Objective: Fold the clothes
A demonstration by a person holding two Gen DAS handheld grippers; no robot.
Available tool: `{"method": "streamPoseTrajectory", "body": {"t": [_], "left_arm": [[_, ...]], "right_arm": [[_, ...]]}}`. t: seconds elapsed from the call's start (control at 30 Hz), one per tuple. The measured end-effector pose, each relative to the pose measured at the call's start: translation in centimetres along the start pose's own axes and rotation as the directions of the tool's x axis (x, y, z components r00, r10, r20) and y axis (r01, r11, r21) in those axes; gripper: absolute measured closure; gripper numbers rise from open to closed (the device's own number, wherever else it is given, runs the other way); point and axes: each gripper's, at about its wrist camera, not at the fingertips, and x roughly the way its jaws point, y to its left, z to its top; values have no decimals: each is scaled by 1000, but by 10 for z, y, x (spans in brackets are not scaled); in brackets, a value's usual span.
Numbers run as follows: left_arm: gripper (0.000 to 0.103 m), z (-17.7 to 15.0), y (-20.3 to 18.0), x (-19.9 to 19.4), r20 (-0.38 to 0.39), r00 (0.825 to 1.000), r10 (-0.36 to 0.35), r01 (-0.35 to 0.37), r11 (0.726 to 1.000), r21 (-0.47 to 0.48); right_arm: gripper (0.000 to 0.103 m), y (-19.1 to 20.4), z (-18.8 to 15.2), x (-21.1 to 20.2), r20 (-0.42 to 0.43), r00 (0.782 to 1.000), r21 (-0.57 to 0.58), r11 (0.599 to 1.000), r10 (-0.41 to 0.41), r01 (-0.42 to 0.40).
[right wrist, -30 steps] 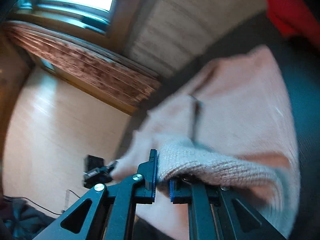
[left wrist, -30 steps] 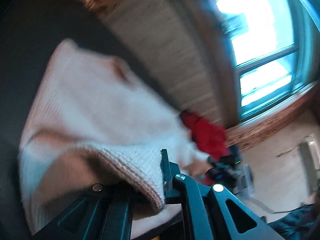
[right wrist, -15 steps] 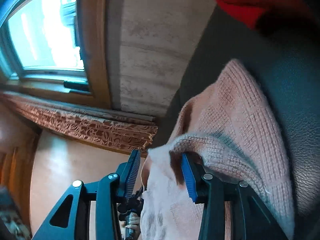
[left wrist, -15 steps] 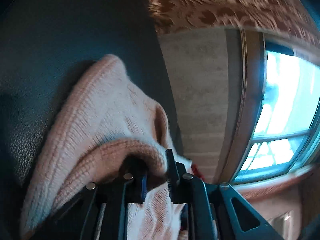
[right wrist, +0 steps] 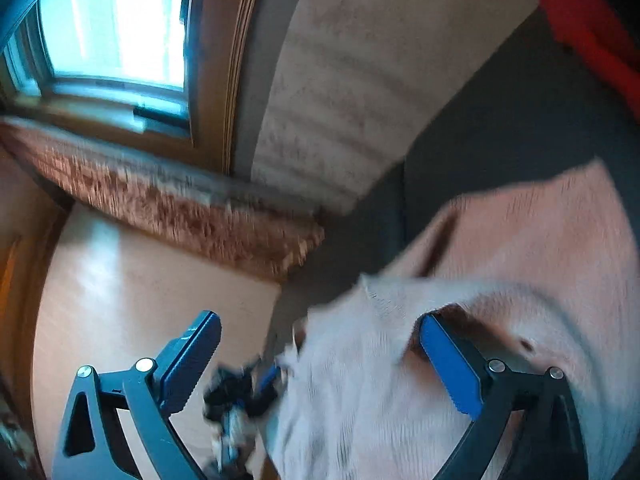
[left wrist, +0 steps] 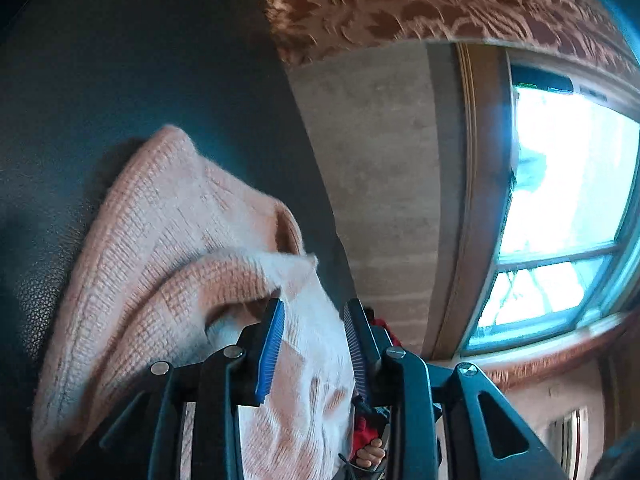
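A pink knit sweater (left wrist: 168,248) lies folded over on a black leather surface (left wrist: 120,72). My left gripper (left wrist: 314,336) is low over its near edge. Its jaws are opening, and a pale flap of the sweater lies loose between the blue pads (left wrist: 272,344). In the right wrist view the sweater (right wrist: 540,248) fills the lower right. My right gripper (right wrist: 320,360) is opening wide. The sweater's edge sits between its fingers, close to the right pad (right wrist: 452,372), and neither pad presses on it.
A red garment (right wrist: 592,40) lies farther along the black surface (right wrist: 500,120). Beyond its edge are a grey wall (left wrist: 380,160), a bright window (left wrist: 568,200), a patterned curtain (left wrist: 400,0) and a pale floor (right wrist: 120,280). A hand (left wrist: 370,452) shows low between the left fingers.
Both grippers were shut on the sweater's fold a second ago and now stand apart from it. The fold has come down onto the black surface, and both views have rolled.
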Motion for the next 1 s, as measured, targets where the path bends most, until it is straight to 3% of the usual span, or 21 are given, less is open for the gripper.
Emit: {"method": "streamPoseTrajectory", "body": {"t": [0.1, 0.2, 0.23, 0.27, 0.37, 0.5, 0.63, 0.7, 0.8, 0.83, 0.87, 0.93, 0.97, 1.0], "left_arm": [[73, 0, -3, -16, 59, 997, 48, -50, 998, 40], [72, -8, -11, -42, 116, 987, 110, -125, 984, 129], [71, -13, -14, -52, 141, 980, 143, -167, 969, 181], [69, -19, -21, -63, 172, 967, 190, -230, 938, 259], [68, -37, -36, -74, 199, 927, 317, -374, 814, 445], [68, -64, -43, -49, 195, 855, 480, -485, 610, 626], [68, -76, -50, -20, 276, 799, 534, -542, 441, 716], [68, -81, -61, 3, 318, 772, 551, -548, 323, 771], [68, -82, -65, 40, 347, 715, 607, -532, 149, 834], [68, -80, -62, 49, 345, 695, 630, -521, 111, 846], [68, -76, -58, 57, 337, 676, 656, -511, 86, 856], [68, -65, -54, 63, 320, 670, 670, -506, 97, 857], [69, -55, -54, 61, 293, 693, 658, -507, 157, 848], [69, -42, -56, 57, 254, 732, 632, -503, 251, 827]], "right_arm": [[2, -8, 9, -12, 79, 996, 32, 999, -27, 25], [2, 4, 2, -14, 72, 995, -27, 997, -73, 75], [2, 10, -2, -14, 62, 993, -73, 992, -98, 103], [2, 15, -8, -12, 44, 991, -126, 983, -127, 131], [2, 20, -22, 9, -10, 968, -261, 935, -249, 238], [2, 22, -40, 38, -43, 910, -419, 834, -413, 359], [0, 21, -43, 42, -31, 905, -458, 811, -425, 365], [0, 19, -42, 41, -31, 912, -453, 819, -409, 352], [0, 17, -41, 38, -33, 921, -445, 831, -388, 334], [0, 17, -40, 37, -33, 923, -444, 834, -382, 329], [0, 17, -40, 36, -33, 924, -445, 833, -381, 328], [0, 17, -40, 35, -31, 925, -448, 833, -378, 325], [0, 16, -41, 35, -30, 926, -448, 833, -377, 324], [0, 16, -41, 35, -30, 926, -449, 833, -375, 323]]}}
